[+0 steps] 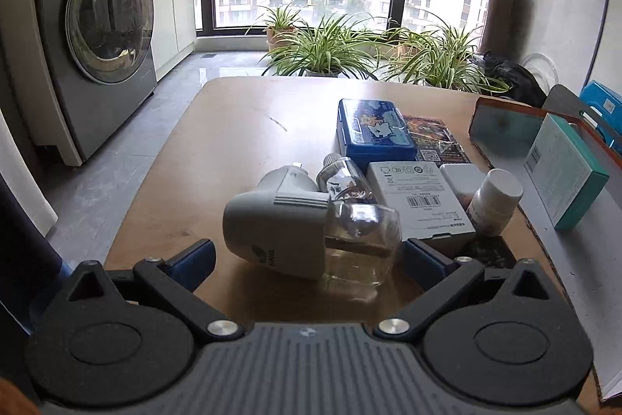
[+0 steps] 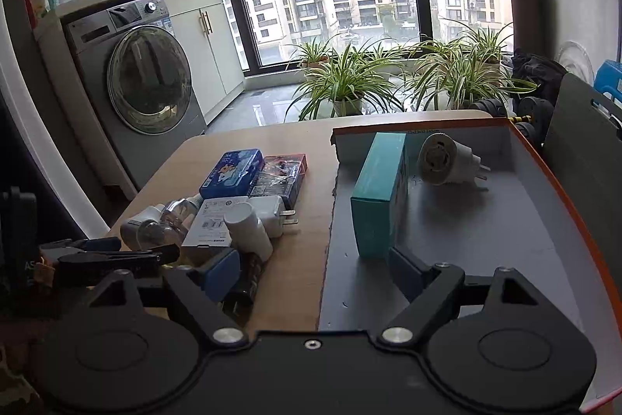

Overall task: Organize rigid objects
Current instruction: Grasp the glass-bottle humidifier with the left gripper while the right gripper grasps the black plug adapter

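My left gripper (image 1: 311,259) stands wide open low over the wooden table (image 1: 233,142). A grey plug-in device (image 1: 276,224) with a clear glass bottle (image 1: 361,244) lies between its blue pads (image 1: 198,255) without touching them. Behind it are a small glass bottle (image 1: 342,179), a white barcode box (image 1: 420,197), a white pill bottle (image 1: 493,201), a blue tin (image 1: 375,131) and a card pack (image 1: 431,139). My right gripper (image 2: 313,275) is open and empty over the near left edge of the grey cardboard tray (image 2: 486,240). The tray holds a teal box (image 2: 379,197) and a white plug (image 2: 447,158).
A washing machine (image 1: 101,26) stands left of the table, and potted plants (image 1: 330,49) line the window behind it. A dark board (image 2: 583,150) leans at the tray's right side. Bare wood shows on the table's left half (image 1: 217,127).
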`<state>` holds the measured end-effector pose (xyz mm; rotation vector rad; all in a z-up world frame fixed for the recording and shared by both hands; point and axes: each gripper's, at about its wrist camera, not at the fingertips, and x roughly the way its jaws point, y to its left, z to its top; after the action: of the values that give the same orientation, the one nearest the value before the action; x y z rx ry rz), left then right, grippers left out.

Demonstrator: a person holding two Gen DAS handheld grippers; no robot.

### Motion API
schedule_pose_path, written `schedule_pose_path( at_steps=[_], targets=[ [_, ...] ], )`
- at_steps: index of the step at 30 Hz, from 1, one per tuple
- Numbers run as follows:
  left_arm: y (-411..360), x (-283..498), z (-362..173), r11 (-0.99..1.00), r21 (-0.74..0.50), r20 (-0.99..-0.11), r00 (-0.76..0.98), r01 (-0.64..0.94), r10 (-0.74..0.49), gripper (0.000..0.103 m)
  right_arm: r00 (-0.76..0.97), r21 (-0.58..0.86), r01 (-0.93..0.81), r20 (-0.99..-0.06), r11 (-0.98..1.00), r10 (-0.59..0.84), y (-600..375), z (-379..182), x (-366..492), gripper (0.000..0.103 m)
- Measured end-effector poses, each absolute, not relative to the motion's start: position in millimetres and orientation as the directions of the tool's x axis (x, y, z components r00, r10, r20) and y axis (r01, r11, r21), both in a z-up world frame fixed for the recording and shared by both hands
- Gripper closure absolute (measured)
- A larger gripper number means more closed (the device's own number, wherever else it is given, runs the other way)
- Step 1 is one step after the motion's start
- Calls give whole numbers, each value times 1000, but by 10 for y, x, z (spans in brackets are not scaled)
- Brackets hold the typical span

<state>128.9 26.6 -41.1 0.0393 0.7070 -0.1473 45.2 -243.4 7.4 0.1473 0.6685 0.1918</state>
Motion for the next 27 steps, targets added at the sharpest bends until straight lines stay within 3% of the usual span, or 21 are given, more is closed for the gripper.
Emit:
schedule_pose_path(
  at_steps=[5, 12, 27],
  targets=[
    [277, 1402, -520, 981, 14, -642, 754, 195, -140, 0, 758, 205, -129, -610, 970, 230, -2383, 33, 515, 5],
    [440, 1428, -570, 967, -84, -600, 762, 241, -242, 1, 728, 219, -150, -636, 964, 257, -2185, -74, 574, 5],
    [461, 1130, -349, 966, -141, -523, 812, 216, -258, 2, 685, 221, -206, -663, 953, 302, -1853, -188, 572, 5]
  ],
)
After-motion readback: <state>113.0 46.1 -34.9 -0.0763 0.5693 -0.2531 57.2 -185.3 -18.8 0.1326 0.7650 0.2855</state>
